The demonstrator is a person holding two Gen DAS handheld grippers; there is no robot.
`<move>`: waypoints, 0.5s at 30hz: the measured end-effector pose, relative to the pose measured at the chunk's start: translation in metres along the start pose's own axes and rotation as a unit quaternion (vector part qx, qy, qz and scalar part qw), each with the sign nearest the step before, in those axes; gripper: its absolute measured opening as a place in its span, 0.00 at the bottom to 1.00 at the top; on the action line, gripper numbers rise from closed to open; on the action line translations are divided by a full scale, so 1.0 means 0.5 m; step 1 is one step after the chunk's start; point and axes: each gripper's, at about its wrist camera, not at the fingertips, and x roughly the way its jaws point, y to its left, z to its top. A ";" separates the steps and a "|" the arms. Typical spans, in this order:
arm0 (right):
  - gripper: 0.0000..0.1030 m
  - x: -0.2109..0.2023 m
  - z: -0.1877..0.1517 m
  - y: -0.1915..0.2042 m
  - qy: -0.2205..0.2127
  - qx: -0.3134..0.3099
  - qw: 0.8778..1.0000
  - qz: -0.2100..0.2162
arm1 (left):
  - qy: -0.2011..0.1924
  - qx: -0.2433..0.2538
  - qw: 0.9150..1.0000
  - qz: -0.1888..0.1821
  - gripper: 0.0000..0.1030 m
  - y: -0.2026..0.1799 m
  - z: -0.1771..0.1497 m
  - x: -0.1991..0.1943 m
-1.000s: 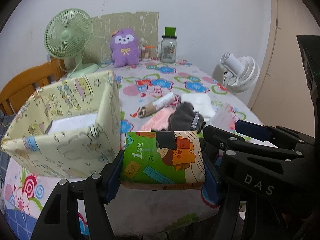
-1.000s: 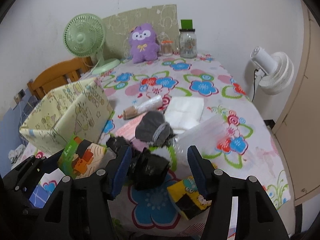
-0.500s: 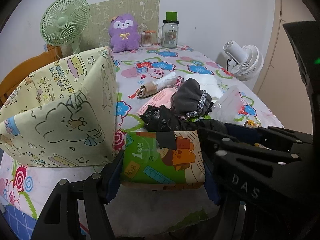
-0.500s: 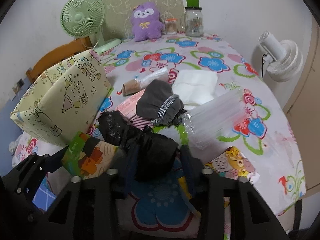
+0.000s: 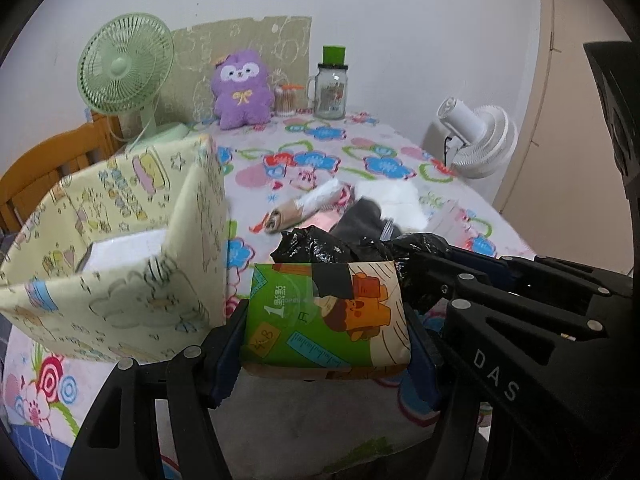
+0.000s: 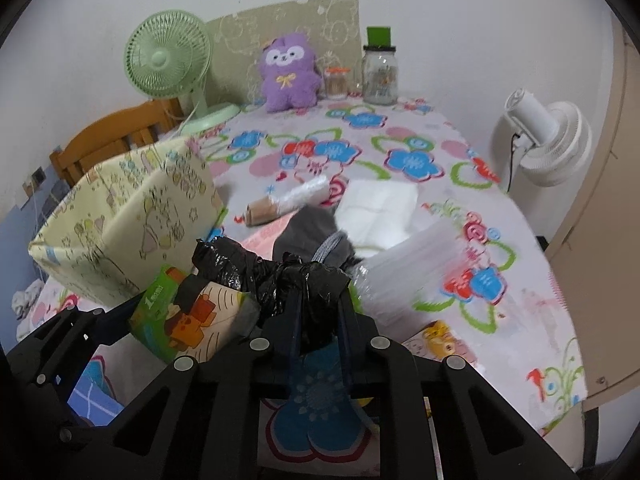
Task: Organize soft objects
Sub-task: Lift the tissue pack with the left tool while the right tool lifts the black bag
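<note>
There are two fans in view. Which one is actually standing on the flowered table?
The green fan, at the table's far left corner beside the purple plush toy. The white fan stands off the table's right edge, facing away, with a cord hanging from it.

Crowded near edge, open room at the back of the bench

The near edge of the bench (image 6: 532, 316) is packed: the yellow fabric box (image 5: 120, 256) stands tall on the left, and the tissue pack (image 5: 326, 316) and black plastic bag (image 6: 280, 276) fill the space right beside it. Just behind them the grey cloth (image 6: 310, 236), cardboard roll (image 6: 288, 200), white folded cloth (image 6: 378, 208) and clear plastic bags (image 6: 416, 264) lie close together. Past that pile the flowered cloth is bare across the middle. The far edge is blocked by the green fan (image 6: 168, 60), purple plush toy (image 6: 290, 76) and glass jar (image 6: 380, 72). The box's open top has room inside.
</note>
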 end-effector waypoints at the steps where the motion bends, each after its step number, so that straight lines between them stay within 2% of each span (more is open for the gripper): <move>1: 0.18 -0.007 0.004 0.000 -0.004 0.000 1.000 -0.003 | -0.002 0.001 1.000 0.000 0.69 -0.001 0.003 -0.004; 15: 0.18 -0.079 0.057 0.000 -0.045 0.001 0.999 -0.021 | -0.035 0.016 0.999 0.008 0.69 -0.013 0.064 -0.060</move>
